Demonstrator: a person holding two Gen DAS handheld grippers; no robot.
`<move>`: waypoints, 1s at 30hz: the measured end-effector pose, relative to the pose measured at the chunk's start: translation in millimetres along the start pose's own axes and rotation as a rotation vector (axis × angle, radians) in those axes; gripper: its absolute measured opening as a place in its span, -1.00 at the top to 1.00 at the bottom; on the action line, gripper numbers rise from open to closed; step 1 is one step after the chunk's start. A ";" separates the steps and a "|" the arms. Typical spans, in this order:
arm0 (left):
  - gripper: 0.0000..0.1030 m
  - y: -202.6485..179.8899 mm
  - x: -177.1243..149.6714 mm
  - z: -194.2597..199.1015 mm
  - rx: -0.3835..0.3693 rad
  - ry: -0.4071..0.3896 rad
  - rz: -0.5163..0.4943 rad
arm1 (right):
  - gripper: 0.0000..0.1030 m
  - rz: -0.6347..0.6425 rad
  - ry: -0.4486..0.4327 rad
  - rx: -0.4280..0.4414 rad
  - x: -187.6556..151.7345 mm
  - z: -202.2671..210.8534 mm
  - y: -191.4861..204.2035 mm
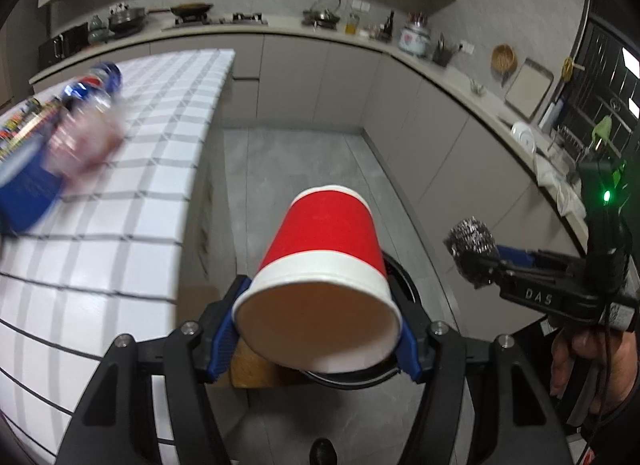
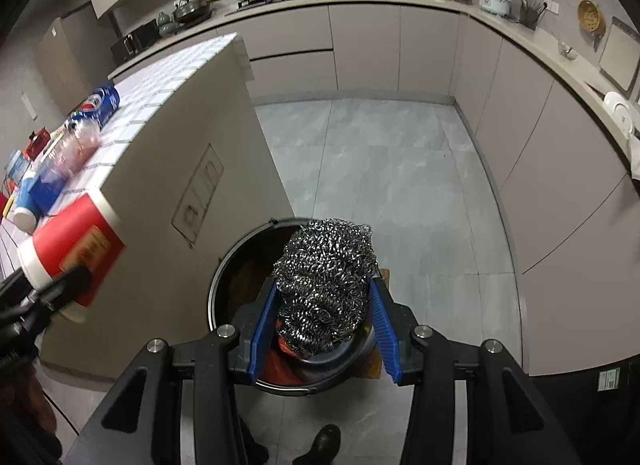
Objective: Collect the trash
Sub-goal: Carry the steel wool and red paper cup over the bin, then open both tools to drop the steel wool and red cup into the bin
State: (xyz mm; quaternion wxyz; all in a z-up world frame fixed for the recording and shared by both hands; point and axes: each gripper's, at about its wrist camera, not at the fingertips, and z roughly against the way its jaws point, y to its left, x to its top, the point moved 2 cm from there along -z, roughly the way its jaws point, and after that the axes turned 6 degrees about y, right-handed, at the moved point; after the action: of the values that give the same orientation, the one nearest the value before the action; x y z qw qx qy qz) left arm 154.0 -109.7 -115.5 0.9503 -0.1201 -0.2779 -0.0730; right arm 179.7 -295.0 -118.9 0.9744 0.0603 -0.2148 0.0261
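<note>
My left gripper (image 1: 316, 339) clasps a red paper cup with white bands (image 1: 320, 277) by its rim end, tipped on its side with its base pointing away. My right gripper (image 2: 322, 317) is clenched on a silvery steel-wool scouring ball (image 2: 326, 285), pointing steeply down over the round black trash bin (image 2: 228, 265) on the grey floor. Beside the bin stands the white-tiled island counter (image 2: 188, 61), with a blue cola can (image 2: 105, 101) and blurred bottles lying on it.
</note>
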 end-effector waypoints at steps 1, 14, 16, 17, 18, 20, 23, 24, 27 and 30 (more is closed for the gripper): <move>-0.28 -4.3 -3.9 -8.6 0.004 0.014 0.000 | 0.07 0.008 0.011 0.007 -1.5 -6.1 -2.7; -0.28 -22.2 -31.1 -69.1 0.038 0.123 0.064 | 0.07 0.067 0.108 0.064 2.9 -67.5 -8.8; -0.28 -20.2 -32.5 -74.1 0.042 0.136 0.077 | 0.07 0.073 0.117 0.070 4.8 -76.0 -8.3; -0.28 -20.1 -33.7 -77.2 0.045 0.141 0.084 | 0.07 0.074 0.119 0.074 4.8 -78.4 -10.0; -0.28 -19.7 -35.4 -79.8 0.049 0.147 0.087 | 0.07 0.076 0.123 0.080 6.6 -82.1 -10.2; -0.29 -18.3 -37.8 -83.8 0.055 0.155 0.097 | 0.07 0.081 0.125 0.087 9.8 -87.2 -9.4; -0.41 -18.2 -40.0 -92.4 0.065 0.166 0.110 | 0.07 0.091 0.130 0.104 14.7 -93.3 -9.1; -0.41 -16.4 -41.1 -95.8 0.070 0.183 0.117 | 0.06 0.099 0.138 0.114 17.0 -96.7 -7.8; -0.62 -11.1 -41.3 -82.0 0.093 0.131 0.151 | -0.34 0.148 0.194 0.100 19.9 -114.6 -1.0; -0.73 -7.3 -42.4 -69.5 0.121 0.106 0.164 | -0.43 0.121 0.211 0.095 21.4 -125.7 -9.4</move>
State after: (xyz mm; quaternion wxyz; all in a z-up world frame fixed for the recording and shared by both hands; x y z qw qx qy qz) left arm 152.6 -132.3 -194.0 0.9720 -0.0808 -0.2202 0.0156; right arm 252.1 -287.6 -224.0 0.9843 0.0902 -0.1129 0.1010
